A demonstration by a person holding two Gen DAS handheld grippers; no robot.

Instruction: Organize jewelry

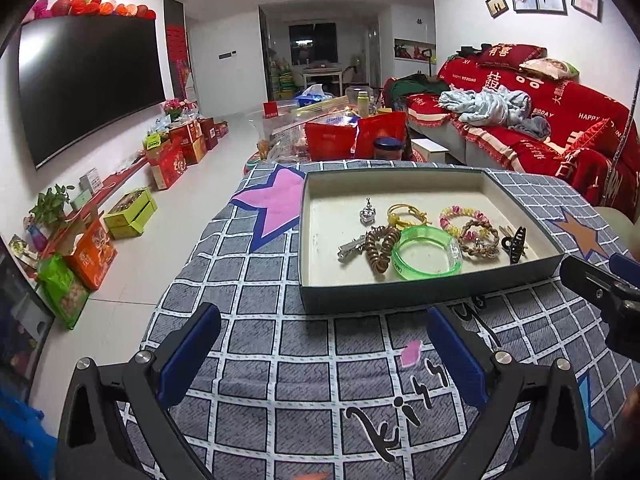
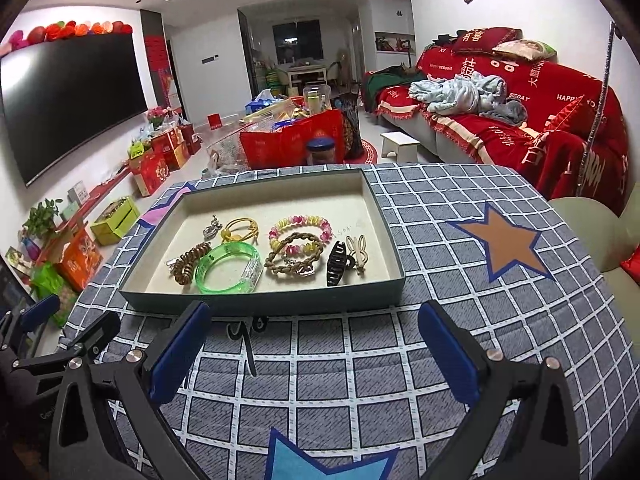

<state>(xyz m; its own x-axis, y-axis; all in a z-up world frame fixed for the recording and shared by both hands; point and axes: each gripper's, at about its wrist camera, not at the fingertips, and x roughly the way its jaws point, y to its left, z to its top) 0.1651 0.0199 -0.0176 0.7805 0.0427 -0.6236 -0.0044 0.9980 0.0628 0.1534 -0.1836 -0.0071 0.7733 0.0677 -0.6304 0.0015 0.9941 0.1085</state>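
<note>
A shallow grey-green tray (image 1: 432,290) (image 2: 260,300) lies on the checked cloth ahead of both grippers. In it lie a green bangle (image 1: 426,254) (image 2: 228,268), a brown coil tie (image 1: 380,246) (image 2: 189,263), a yellow cord bracelet (image 1: 406,216) (image 2: 238,230), a pink-yellow bead bracelet (image 1: 464,218) (image 2: 300,228), a brown braided bracelet (image 1: 480,240) (image 2: 294,260), a black claw clip (image 1: 516,244) (image 2: 336,264) and silver pieces (image 1: 367,213). My left gripper (image 1: 324,354) is open, short of the tray's near wall. My right gripper (image 2: 314,350) is open too, with nothing between its fingers.
The table's grey checked cloth (image 1: 300,360) carries star patches (image 2: 506,246). A red-covered sofa (image 2: 520,120) stands to the right. Red bags and boxes (image 2: 292,140) crowd the floor beyond the table. A wall TV (image 1: 88,84) hangs at left, with boxes below.
</note>
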